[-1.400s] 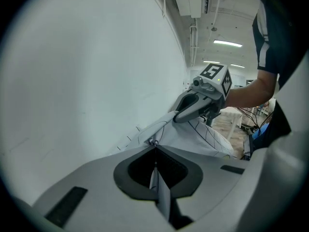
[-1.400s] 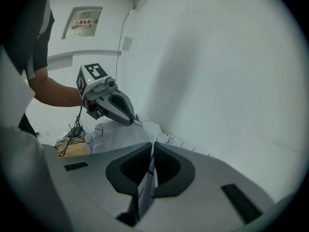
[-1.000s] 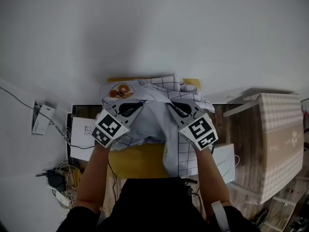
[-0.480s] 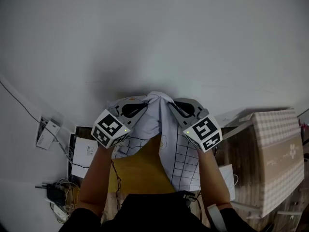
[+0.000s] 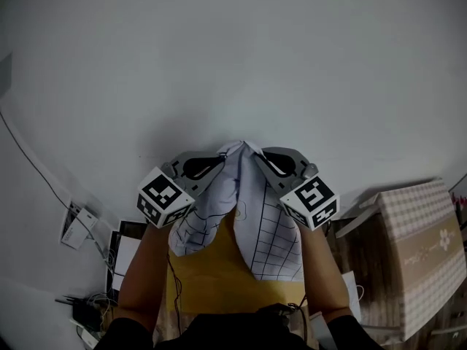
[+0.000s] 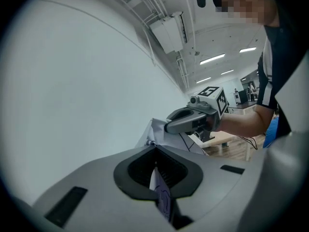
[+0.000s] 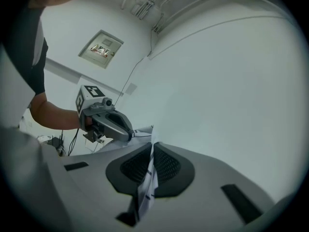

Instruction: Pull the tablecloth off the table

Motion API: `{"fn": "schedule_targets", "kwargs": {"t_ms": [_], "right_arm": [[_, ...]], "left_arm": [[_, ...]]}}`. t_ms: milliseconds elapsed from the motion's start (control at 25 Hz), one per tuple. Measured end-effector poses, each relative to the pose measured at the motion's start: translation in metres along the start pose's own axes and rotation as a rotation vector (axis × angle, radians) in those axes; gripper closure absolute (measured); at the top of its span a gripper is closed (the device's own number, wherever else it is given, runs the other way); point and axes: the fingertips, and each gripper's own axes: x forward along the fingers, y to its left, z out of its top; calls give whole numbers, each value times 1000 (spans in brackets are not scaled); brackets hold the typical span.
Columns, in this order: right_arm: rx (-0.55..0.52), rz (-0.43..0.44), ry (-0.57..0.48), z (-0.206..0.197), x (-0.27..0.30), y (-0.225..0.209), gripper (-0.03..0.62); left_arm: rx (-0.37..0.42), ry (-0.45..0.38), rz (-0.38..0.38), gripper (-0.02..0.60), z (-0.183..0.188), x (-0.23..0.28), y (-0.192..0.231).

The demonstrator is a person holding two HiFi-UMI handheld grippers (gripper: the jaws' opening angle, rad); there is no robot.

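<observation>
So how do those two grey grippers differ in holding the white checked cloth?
Under the left grey gripper the white checked tablecloth hangs short and bunched; under the right grey gripper it falls longer and flatter. The left gripper's marker cube shows a different black-and-white pattern from the right's. Both are shut on the cloth's top, side by side.

No readable word, number or brand anywhere. Only black-and-white square codes on the left marker cube [image 5: 162,197], behind the jaws of the left gripper [image 5: 221,159], and on the right marker cube [image 5: 312,200], behind the jaws of the right gripper [image 5: 257,159]: patterns, not letters. Thin line drawing on the tablecloth [image 6: 161,197] between the left jaws, without letters. Dark print on a white paper sheet [image 5: 124,257] below and left of the left jaws, too small to read. Label on the wall panel [image 7: 101,49], above and left of the right jaws, blurred.
</observation>
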Motion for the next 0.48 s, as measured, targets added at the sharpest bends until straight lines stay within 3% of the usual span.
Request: {"fn": "schedule_targets", "kwargs": {"t_ms": [200,480], "right_arm": [[-29,2,-63,46,-7,-15,569],[-30,-2,-136,95,-16,-59,569]], "left_arm": [[75,-45,4,568,53,-1,9],[71,-134,-10,568,115,17,27]]}}
